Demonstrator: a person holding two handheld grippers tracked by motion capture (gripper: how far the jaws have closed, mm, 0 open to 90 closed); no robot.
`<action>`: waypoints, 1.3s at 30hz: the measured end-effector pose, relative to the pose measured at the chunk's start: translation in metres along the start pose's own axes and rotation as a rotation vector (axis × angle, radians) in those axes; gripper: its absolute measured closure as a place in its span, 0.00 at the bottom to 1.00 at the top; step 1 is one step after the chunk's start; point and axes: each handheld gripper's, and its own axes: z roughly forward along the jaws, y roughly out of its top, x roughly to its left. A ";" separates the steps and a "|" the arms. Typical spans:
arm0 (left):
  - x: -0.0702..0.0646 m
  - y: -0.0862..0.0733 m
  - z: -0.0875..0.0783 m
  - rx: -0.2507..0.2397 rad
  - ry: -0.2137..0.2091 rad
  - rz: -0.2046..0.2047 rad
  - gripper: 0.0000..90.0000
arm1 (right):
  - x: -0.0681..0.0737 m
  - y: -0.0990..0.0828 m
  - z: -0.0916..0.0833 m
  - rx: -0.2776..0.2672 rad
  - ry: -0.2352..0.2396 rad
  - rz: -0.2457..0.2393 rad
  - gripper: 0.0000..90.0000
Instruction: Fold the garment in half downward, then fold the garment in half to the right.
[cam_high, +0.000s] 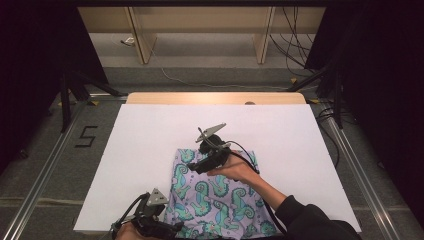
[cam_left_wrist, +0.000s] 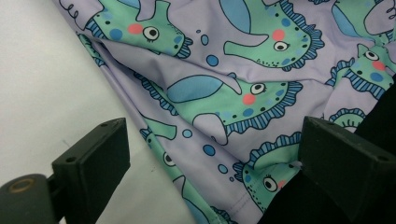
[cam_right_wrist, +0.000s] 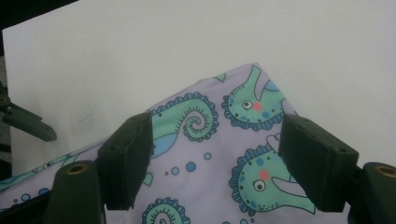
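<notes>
A lilac cloth (cam_high: 215, 197) printed with green seahorses lies spread on the white counter (cam_high: 150, 145), close to the near edge and a little right of the middle, its surface rumpled into soft folds. The person's right hand (cam_high: 239, 170) reaches in over the cloth from the lower right, carrying the right claw (cam_high: 207, 150), which sits above the far edge of the fabric with its grey three-cornered plate tipped up and a black cable trailing back along the dark sleeve (cam_high: 310, 220). In the right gripper view the two black jaws stand wide apart, one on each side of a far corner of the cloth (cam_right_wrist: 219, 154), with a curled seahorse tail and two seahorse heads showing between them and bare white counter (cam_right_wrist: 187, 46) beyond; nothing is pinched between them. The left claw (cam_high: 167, 229) is down at the near left corner of the cloth, right at the counter's front edge. In the left gripper view its jaws are also spread wide: one jaw hangs over the bare counter (cam_left_wrist: 42, 93) just beside the cloth's hemmed edge, the other over the printed fabric (cam_left_wrist: 233, 84), so the edge runs slantwise between them. Whether either claw actually touches the cloth, I cannot tell from here.
</notes>
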 end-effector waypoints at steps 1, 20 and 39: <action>0.000 0.000 0.000 0.000 0.000 0.000 0.10 | -0.001 0.001 0.001 -0.003 0.001 -0.007 0.31; -0.001 0.000 0.006 0.046 0.004 0.002 0.09 | -0.008 0.008 0.013 0.015 -0.005 0.007 0.31; -0.003 -0.001 0.013 0.106 0.002 0.016 0.17 | -0.007 0.012 0.018 0.031 -0.014 -0.002 0.31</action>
